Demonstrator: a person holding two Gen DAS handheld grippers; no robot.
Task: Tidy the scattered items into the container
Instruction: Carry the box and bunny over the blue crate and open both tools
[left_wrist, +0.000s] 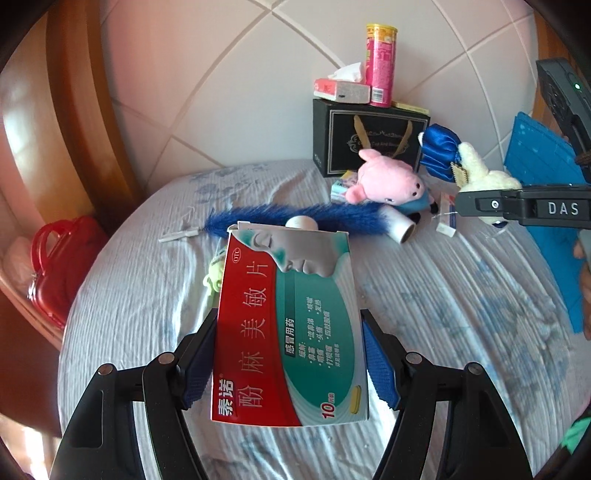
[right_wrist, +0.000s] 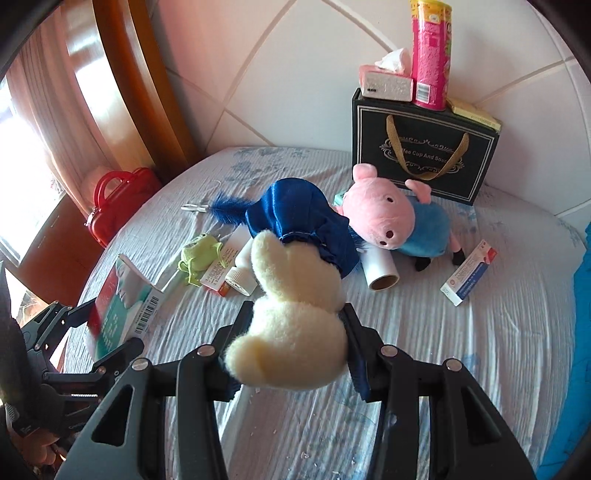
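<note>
**Red-and-green medicine box and cream plush both lifted, container not yet reached**

Red, green and white, the medicine box sits clamped across its two long sides in the left claw, raised clear of the bed — a sideways pinch that suits a flat carton. In the right wrist view the right claw is closed on the cream plush toy, squeezing its soft body, while the toy's blue satin dress hangs forward over the clutter.

Beyond them, scattered on the striped sheet, lie a green monster toy, a small white bottle beside a flat packet, a cardboard roll, a long blue furry tail, a pink pig plush and a blue-and-white ointment box off to its right.

Farthest back, against the tiled wall, stands a black gift bag with gold handles — tissues and a pink canister rest on top. Which container is meant cannot be told; the blue slab at the right edge may belong to one. Both held items probably go there next.
</note>
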